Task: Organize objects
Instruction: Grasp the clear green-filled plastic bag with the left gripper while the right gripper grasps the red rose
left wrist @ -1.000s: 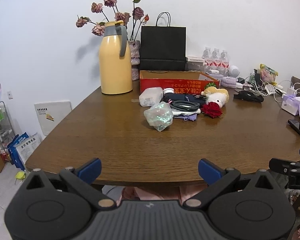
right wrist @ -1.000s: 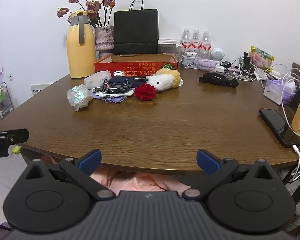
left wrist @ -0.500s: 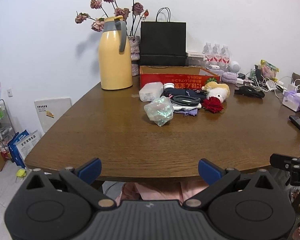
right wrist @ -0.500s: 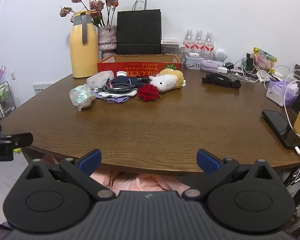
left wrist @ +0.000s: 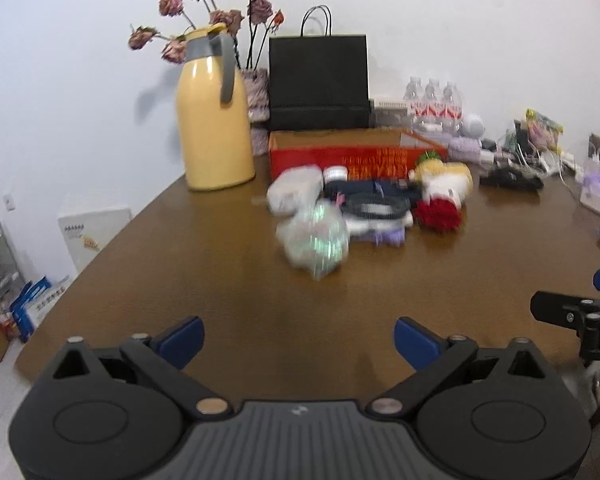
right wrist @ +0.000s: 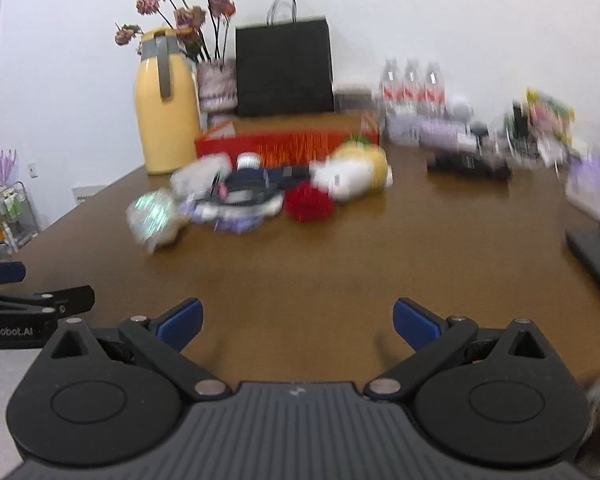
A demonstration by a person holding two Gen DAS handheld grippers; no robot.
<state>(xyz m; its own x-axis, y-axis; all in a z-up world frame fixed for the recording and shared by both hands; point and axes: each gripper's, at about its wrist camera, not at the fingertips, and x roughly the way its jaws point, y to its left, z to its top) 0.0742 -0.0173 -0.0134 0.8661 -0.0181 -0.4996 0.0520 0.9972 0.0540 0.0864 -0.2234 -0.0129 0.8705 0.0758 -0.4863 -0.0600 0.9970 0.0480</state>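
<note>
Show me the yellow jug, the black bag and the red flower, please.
Jug (left wrist: 216, 128): left wrist view, middle of its yellow body.
Bag (left wrist: 318, 80): left wrist view, centre of its front face.
Red flower (right wrist: 308, 203): right wrist view, middle of the bloom.

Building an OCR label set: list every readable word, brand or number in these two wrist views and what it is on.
"GenRobot.AI": on the side of the left gripper, seen in the right wrist view.
Red box: yellow print on its front, too blurred to read.
Water bottles: labels too small.
Blue packages on the floor: print unreadable.
</note>
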